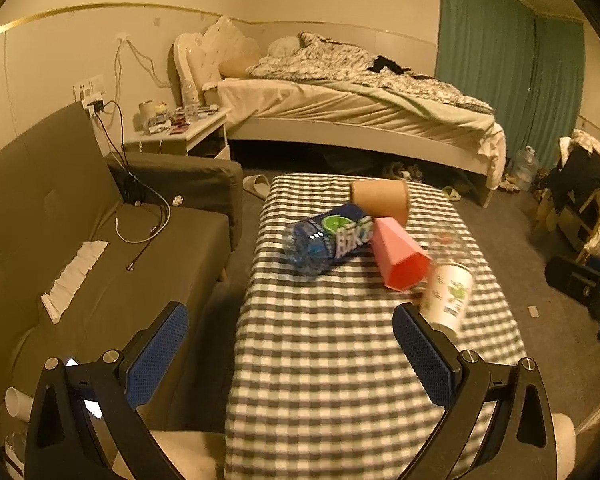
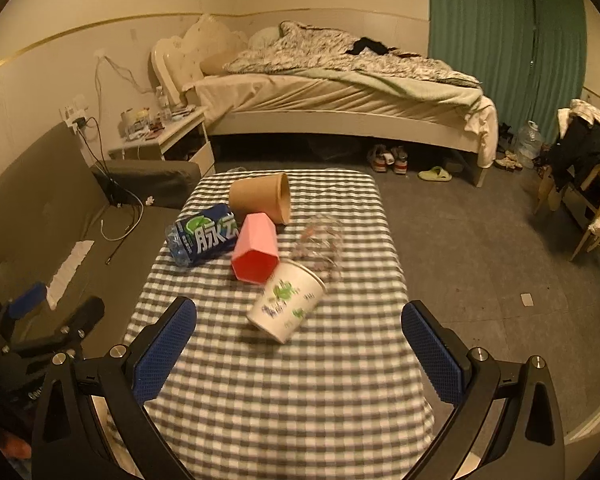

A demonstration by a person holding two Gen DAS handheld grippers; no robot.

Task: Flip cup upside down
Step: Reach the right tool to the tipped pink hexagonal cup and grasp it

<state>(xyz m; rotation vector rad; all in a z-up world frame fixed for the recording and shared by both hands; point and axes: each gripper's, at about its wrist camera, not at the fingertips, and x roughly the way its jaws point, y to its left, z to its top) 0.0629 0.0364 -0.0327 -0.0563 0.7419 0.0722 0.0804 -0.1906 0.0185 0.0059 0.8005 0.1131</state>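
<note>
Left wrist view: nearest us, the left gripper [image 1: 290, 354] has its blue-padded fingers [image 1: 158, 354] spread wide with nothing between them, hovering over the near end of the checkered counter [image 1: 320, 360]. The white paper cup [image 1: 448, 296] with green print stands tilted just beyond the gripper's right finger, apart from both pads; we cannot tell which end is up from here. Behind it lie a pink cup [image 1: 398, 258] on its side, a blue bottle [image 1: 326, 240] on its side, a brown paper cup [image 1: 380, 200] on its side, and a faint clear glass [image 1: 450, 246], blurred. A grey sofa [image 1: 80, 240] sits to the left, a bed [image 1: 340, 96] beyond. Right wrist view: the right gripper [image 2: 298, 356] is likewise wide, holding nothing, over the counter [image 2: 280, 400]. The white paper cup [image 2: 286, 300] lies tilted ahead of and between the fingers, rim pointing away to the right, touching neither. The pink cup [image 2: 256, 254] is just behind it; the blue bottle [image 2: 204, 236] and brown paper cup [image 2: 262, 198] are farther back.
</note>
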